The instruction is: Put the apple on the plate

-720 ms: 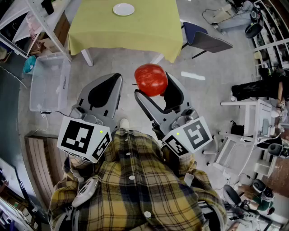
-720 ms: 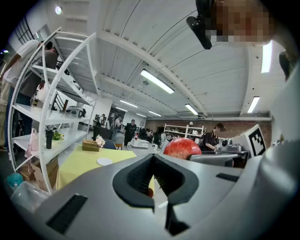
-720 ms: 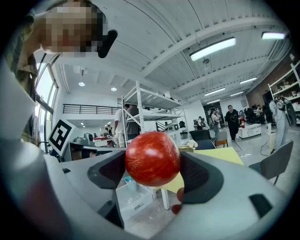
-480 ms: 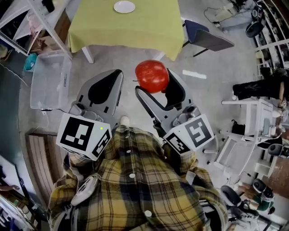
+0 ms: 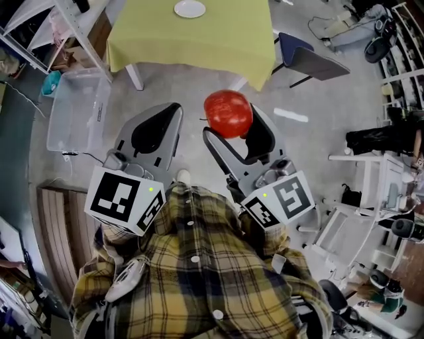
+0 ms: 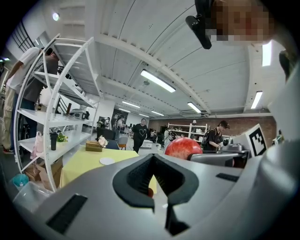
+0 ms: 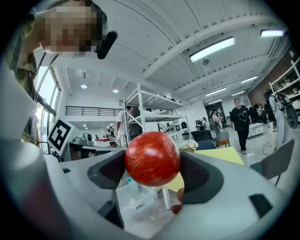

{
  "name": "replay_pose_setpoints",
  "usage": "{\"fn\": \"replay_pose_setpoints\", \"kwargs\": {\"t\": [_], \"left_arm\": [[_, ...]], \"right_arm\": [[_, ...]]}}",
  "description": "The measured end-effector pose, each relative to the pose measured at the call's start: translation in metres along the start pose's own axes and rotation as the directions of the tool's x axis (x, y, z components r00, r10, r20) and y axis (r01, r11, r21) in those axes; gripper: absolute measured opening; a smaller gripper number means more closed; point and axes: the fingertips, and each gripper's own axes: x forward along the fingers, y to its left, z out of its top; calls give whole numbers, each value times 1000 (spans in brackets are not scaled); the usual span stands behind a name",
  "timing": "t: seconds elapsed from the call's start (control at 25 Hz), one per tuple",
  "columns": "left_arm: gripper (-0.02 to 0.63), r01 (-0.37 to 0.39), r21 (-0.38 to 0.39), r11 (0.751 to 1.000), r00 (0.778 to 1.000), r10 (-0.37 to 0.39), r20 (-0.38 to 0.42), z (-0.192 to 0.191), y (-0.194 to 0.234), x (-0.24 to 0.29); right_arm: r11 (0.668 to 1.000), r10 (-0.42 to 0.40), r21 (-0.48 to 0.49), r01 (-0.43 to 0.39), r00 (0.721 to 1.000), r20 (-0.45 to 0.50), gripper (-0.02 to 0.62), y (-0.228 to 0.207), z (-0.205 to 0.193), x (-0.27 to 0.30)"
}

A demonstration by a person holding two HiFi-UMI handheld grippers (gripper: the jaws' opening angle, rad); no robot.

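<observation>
A red apple (image 5: 228,114) sits between the jaws of my right gripper (image 5: 230,124), which is shut on it and held level above the floor. In the right gripper view the apple (image 7: 152,158) fills the gap between the dark pads (image 7: 200,174). My left gripper (image 5: 158,127) hangs beside it to the left, shut with nothing in it. From the left gripper view the apple (image 6: 183,146) shows off to the right. The white plate (image 5: 190,8) lies on a yellow-clothed table (image 5: 192,43) well ahead, also visible as the plate (image 6: 107,161) in the left gripper view.
A clear plastic bin (image 5: 74,109) stands on the floor left of the table. A dark chair (image 5: 310,61) is at the table's right corner. A white shelf rack (image 6: 56,112) rises at the left, white carts (image 5: 368,192) at the right. People (image 6: 140,133) stand in the background.
The table and plate have slid slightly right and up in the head view. The apple stays gripped in the right gripper, and both grippers hold nearly the same place.
</observation>
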Motion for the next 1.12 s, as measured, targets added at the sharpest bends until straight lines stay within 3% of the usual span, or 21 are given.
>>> {"fn": "replay_pose_setpoints", "kwargs": {"t": [0.52, 1.12], "left_arm": [[6, -36, -19, 999, 999, 36, -17, -16, 2, -4], [6, -2, -30, 1000, 999, 1, -36, 11, 109, 55]], "right_arm": [[999, 29, 16, -29, 999, -27, 360, -2, -14, 1], [1000, -1, 16, 2, 998, -59, 360, -28, -8, 121]]}}
